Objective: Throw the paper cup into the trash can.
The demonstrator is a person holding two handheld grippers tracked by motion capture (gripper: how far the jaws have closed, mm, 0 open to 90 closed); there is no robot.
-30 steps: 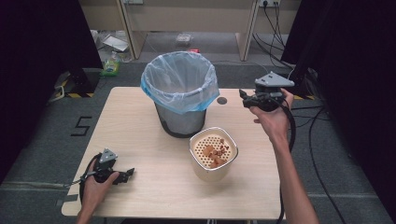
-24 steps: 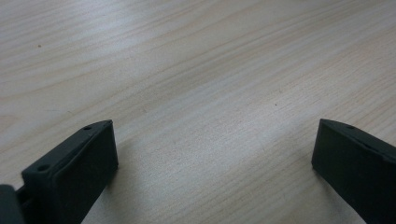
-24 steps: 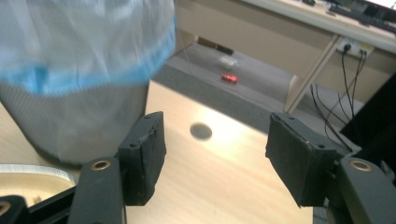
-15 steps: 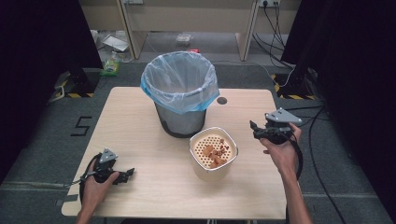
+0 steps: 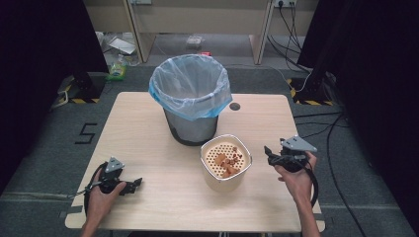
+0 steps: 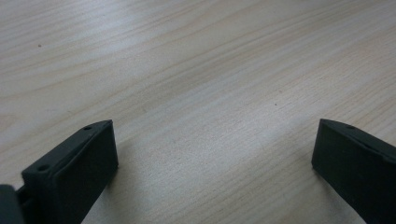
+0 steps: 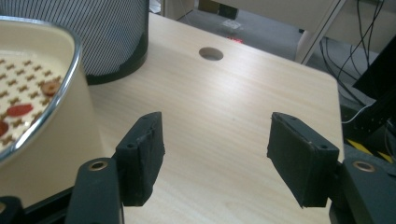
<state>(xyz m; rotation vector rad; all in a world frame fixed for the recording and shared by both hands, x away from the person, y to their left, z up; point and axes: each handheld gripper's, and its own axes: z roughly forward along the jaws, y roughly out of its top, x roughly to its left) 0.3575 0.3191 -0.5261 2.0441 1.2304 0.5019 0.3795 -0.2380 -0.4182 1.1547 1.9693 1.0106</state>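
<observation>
Right tongs, spread and empty, lower now, just beside the strainer pot; left tongs spread, unmoved.

My right gripper hovers with its jaws parted and bare, pointing at the cream square container with a perforated insert and reddish scraps just ahead of them. Beyond stands the grey bin lined with a blue plastic bag. My left gripper rests on the pale wooden table, well apart.
</observation>
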